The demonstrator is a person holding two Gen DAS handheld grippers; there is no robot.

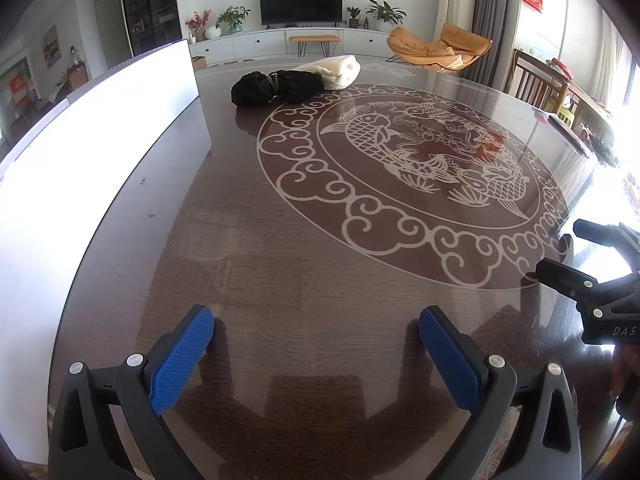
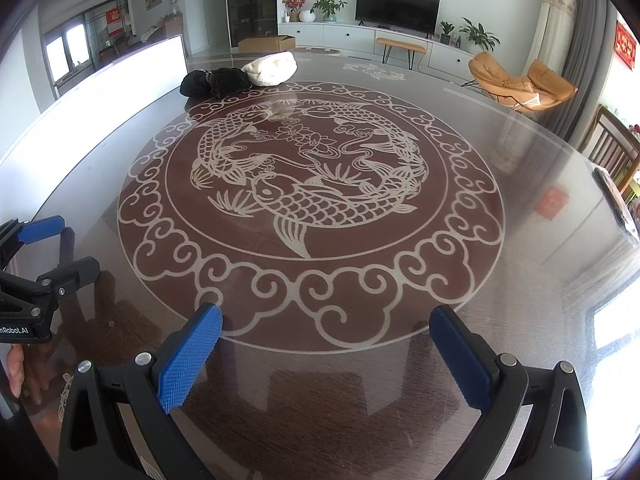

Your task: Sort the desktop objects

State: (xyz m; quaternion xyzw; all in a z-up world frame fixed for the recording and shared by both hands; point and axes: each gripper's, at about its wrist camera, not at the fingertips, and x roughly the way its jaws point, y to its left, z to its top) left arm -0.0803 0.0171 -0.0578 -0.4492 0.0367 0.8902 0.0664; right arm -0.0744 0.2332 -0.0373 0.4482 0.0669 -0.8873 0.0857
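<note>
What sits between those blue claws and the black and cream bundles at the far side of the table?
Nothing visible. Both the left claw and the right claw stand open and empty near the table's near edge. Only bare patterned tabletop lies between them and the black bundle and cream bundle.

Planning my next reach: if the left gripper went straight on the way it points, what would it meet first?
Probably the bare table top. The left gripper is open, tilted down at the wood just short of the fish medallion. The black bundle lies far beyond.
</note>
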